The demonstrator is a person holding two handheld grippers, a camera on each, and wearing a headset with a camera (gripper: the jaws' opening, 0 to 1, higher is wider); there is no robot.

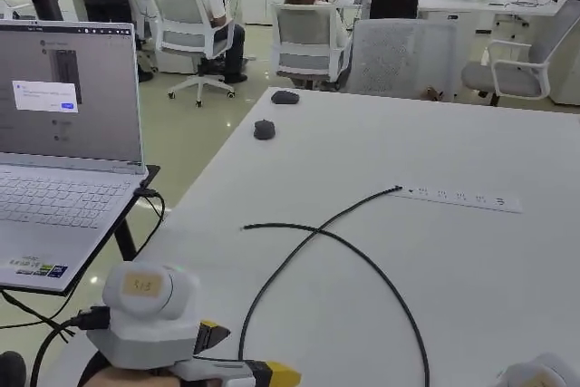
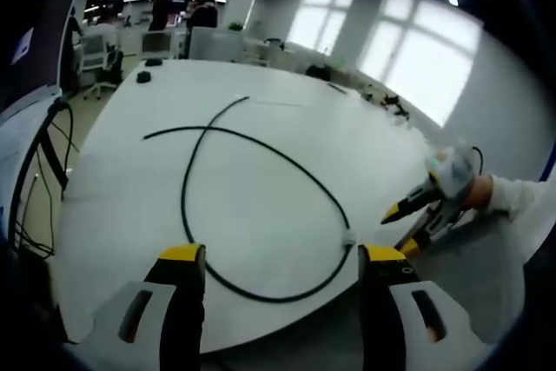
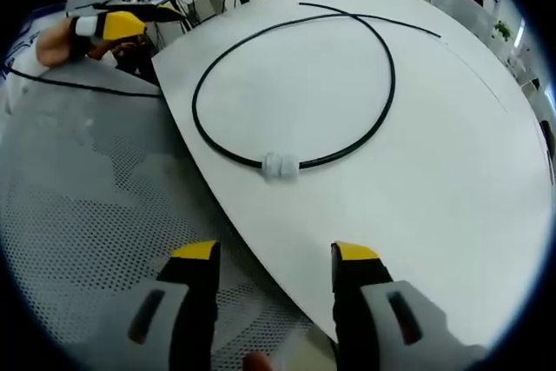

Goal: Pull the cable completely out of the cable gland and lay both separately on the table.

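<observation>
Jaws are standing released on both sides: left gripper [image 2: 282, 254] and right gripper [image 3: 274, 251] are gripping nothing and hovering just off the near edge of the flat white table [image 1: 471, 133]. Thin black rubber cable [image 1: 362, 256] is lying on the table in one big crossed loop, free ends running toward 12 o'clock. Small white plastic cable gland [image 3: 280, 165] is sitting threaded on the loop's arc nearest the edge, at 6 o'clock of the loop in the right gripper view.

Judging: the pull is not yet begun. The gland is lying close to the edge, so both grippers are getting a short reach, one to pinch the gland and the other the cable beside it. They are flanking it, probably lining up for that split grip. The left gripper is at 11 o'clock in the right gripper view and the right gripper at 4 o'clock in the left gripper view.

Right gripper view is giving the clearest gland, a pale lump on the cable. Left gripper view is showing it as a small pale dot at 5 o'clock. Head view is adding the long white power strip [image 1: 462, 197] at 3 o'clock with one cable end lying just beside it. It is also adding the open grey laptop [image 1: 63, 188] at 9 o'clock and two dark computer mice [image 1: 264, 130] at 12 o'clock.
</observation>
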